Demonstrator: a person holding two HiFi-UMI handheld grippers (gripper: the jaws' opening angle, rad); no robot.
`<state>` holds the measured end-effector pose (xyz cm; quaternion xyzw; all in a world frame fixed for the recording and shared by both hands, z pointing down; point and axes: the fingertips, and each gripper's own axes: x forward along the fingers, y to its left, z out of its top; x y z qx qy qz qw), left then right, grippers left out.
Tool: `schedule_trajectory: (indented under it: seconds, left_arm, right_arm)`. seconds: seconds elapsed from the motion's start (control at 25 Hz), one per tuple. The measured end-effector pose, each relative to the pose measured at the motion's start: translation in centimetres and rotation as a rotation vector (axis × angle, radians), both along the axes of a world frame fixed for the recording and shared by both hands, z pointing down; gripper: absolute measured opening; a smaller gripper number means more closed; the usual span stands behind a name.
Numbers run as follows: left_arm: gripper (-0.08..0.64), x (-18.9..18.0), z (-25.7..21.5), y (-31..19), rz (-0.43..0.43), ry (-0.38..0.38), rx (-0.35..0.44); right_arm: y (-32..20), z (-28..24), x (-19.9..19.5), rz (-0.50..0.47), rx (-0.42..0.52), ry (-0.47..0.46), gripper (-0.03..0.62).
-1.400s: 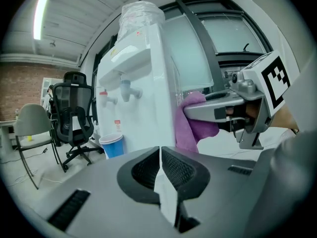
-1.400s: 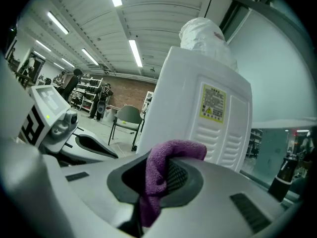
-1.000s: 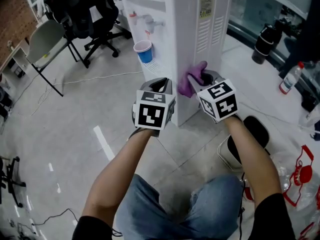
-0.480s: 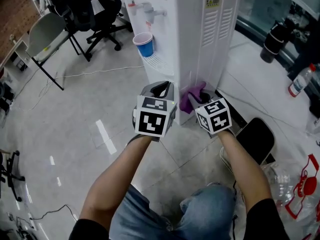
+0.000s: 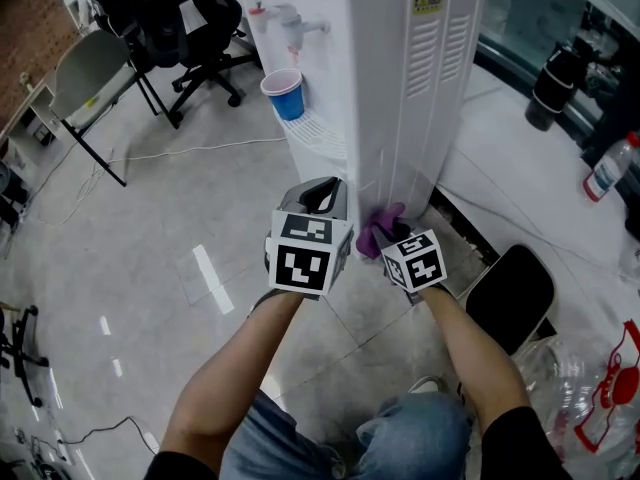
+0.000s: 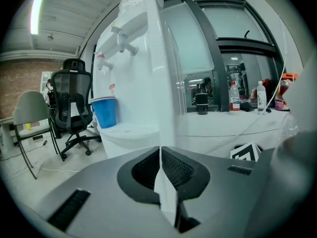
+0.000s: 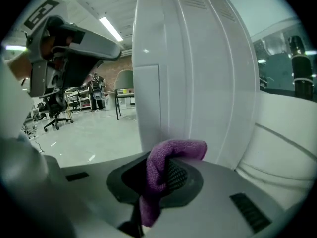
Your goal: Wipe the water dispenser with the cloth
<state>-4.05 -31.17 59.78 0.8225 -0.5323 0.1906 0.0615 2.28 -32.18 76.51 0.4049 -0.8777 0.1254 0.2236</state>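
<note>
Jaws on the right gripper (image 7: 157, 182) pinched the purple cloth (image 7: 173, 150) down by the water dispenser (image 7: 198, 83) base; left gripper (image 6: 160, 177) was pressed together, empty, beside it. Cloth looked loosely bunched, so hard rubbing could've tugged it free.

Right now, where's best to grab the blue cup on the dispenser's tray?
Probably pinch the blue disposable cup across its side wall, mid-height, coming level from the front: it stands upright, with taps of the white water dispenser overhead, its body behind.
</note>
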Motion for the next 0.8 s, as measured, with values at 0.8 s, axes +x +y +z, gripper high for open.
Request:
schedule_trajectory:
  seconds: [0.8]
  left_arm:
    - [0.034, 0.1, -9.4, -0.9, -0.03, 0.007, -0.085]
  right_arm:
    - [0.3, -15.6, 3.4, 0.05, -0.031, -0.037, 0.044]
